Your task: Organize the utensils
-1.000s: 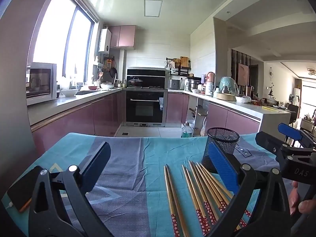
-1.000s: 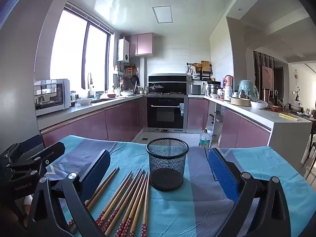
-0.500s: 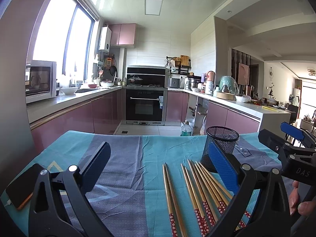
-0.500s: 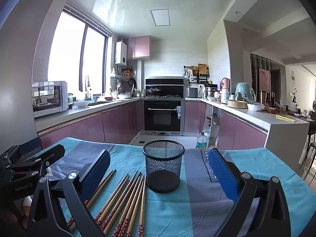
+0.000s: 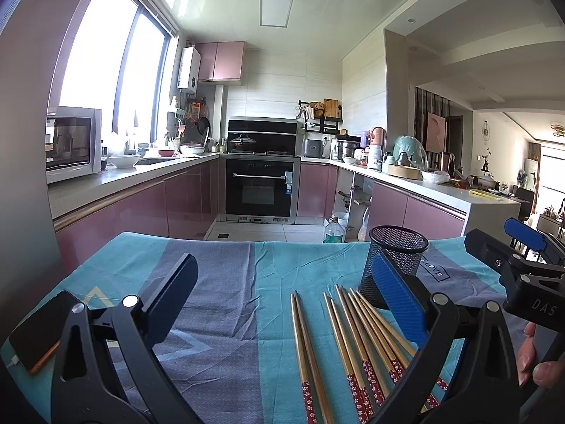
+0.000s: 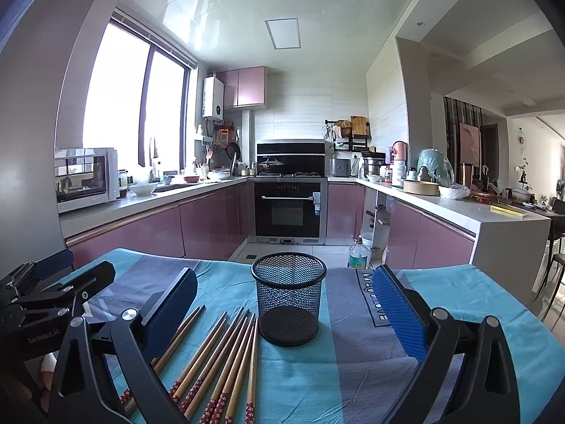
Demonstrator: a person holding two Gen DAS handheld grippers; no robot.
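Several wooden chopsticks (image 5: 356, 346) with red patterned ends lie side by side on a blue and grey tablecloth (image 5: 226, 304). A black mesh cup (image 6: 288, 296) stands upright and empty just behind them. My left gripper (image 5: 282, 282) hovers open above the cloth, the chopsticks below its right finger. My right gripper (image 6: 282, 289) is open too, with the mesh cup framed between its fingers and the chopsticks (image 6: 219, 357) at lower left. Each gripper shows at the edge of the other's view: the right gripper (image 5: 522, 261) and the left gripper (image 6: 46, 293).
A phone (image 5: 35, 335) in an orange case lies on the cloth at the left corner. Beyond the table's far edge are the kitchen floor, purple cabinets (image 6: 212, 226), an oven (image 6: 287, 208) and a water bottle (image 6: 357, 252). A hand (image 5: 536, 360) holds the right gripper.
Both cameras have risen and pulled back slightly, so the chopsticks and cup sit lower in view. Nothing on the table has moved; both grippers stay open.
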